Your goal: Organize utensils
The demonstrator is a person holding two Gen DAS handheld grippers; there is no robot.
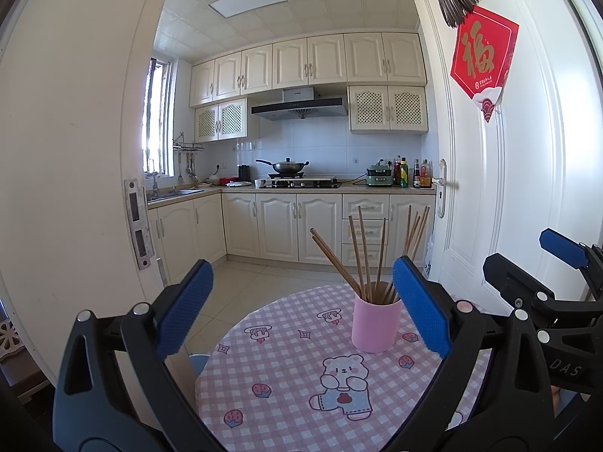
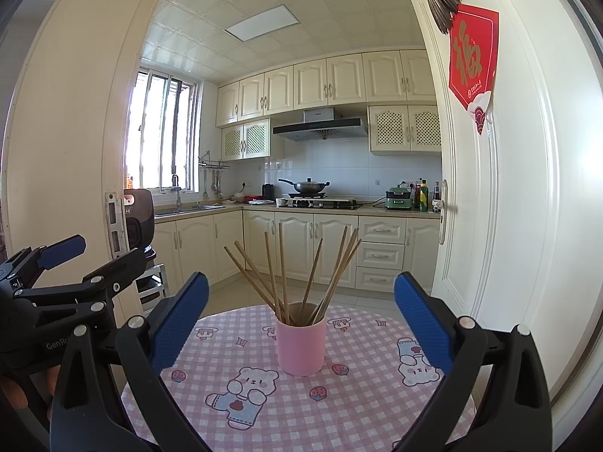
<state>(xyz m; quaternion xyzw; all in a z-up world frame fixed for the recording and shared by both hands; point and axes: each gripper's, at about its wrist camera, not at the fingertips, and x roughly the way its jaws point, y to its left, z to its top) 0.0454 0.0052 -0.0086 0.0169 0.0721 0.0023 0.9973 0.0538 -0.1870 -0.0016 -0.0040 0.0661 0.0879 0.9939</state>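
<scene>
left gripper (image 1: 303,310) spread wide and empty, right gripper (image 2: 301,326) likewise apart, pink cup (image 2: 300,342) upright on checked tablecloth (image 2: 264,388), chopsticks (image 2: 286,275) fanned inside

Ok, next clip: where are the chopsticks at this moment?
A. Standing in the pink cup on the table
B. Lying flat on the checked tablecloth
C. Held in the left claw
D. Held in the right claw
A: the chopsticks stand fanned out in the pink cup on the table, while the left claw and right claw are both open and hold nothing.
</scene>
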